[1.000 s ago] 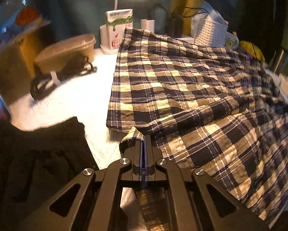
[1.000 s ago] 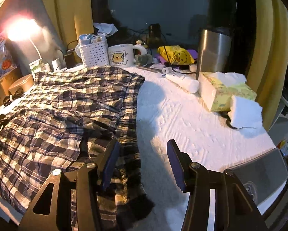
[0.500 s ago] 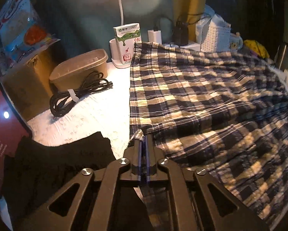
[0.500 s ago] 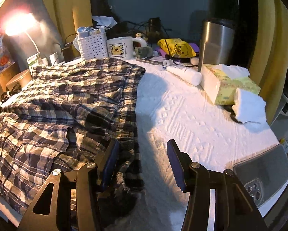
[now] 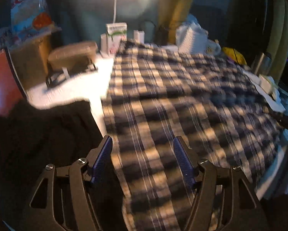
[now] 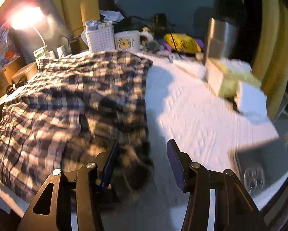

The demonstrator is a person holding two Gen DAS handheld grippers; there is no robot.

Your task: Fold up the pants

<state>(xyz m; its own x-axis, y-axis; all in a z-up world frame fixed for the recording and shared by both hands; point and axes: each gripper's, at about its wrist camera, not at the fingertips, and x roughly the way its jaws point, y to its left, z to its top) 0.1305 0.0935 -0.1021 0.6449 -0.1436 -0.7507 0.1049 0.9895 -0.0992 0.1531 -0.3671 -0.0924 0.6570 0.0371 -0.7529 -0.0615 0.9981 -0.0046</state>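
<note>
Plaid pants [image 5: 178, 100] in navy and tan lie spread over the white table cover, blurred by motion. My left gripper [image 5: 143, 155] hangs over their near left edge, its jaws opening, blue pads well apart and pressing on nothing; the cloth lies below the gap. From the right wrist view the same pants [image 6: 70, 100] fill the left half, rumpled near the front. My right gripper [image 6: 143, 154] stands open above the pants' right edge, where plaid cloth meets the white cover [image 6: 198, 115]. Nothing is held between its fingers.
A black garment [image 5: 43, 134] lies left of the pants. At the back stand a lamp, a tan lidded bowl [image 5: 72, 57], a coiled cable, a white basket [image 6: 100, 37], a mug [image 6: 127, 41] and a steel tumbler [image 6: 220, 38]. A tissue pack [image 6: 234, 77] and a phone [image 6: 261, 169] sit right.
My left gripper let go of the pants' edge and its jaws spread wide; it shifted back over the cloth. The right gripper stayed open and nearly still.
</note>
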